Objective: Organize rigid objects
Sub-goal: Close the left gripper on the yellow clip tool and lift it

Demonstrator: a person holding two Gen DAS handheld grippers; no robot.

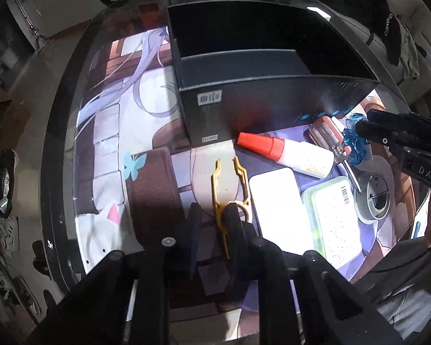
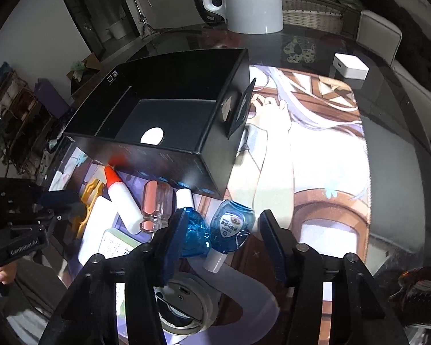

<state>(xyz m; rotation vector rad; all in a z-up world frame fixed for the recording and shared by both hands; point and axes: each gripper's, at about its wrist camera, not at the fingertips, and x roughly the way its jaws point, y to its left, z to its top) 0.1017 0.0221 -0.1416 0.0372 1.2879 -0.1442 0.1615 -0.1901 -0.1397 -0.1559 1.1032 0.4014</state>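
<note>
A yellow plastic tool [image 1: 215, 184] lies on the printed mat left of a white case, and my left gripper [image 1: 212, 210] is shut on its handle end. In the right wrist view two small blue bottles [image 2: 230, 224] with white caps lie side by side between the fingers of my right gripper [image 2: 223, 215]. The left finger touches one bottle, while a thin strip of mat shows beside the right finger, so it counts as open. A black open box [image 1: 273, 66] stands behind them. A white glue bottle with an orange cap [image 1: 287, 152] and a clear-handled screwdriver [image 1: 327, 135] lie before the box.
A white case [image 1: 275, 201], a green-rimmed labelled box [image 1: 336, 218] and a tape roll [image 1: 373, 198] crowd the near right. A white kettle [image 2: 250, 0] and a small white box [image 2: 350, 66] stand at the back of the dark round table [image 1: 57, 149].
</note>
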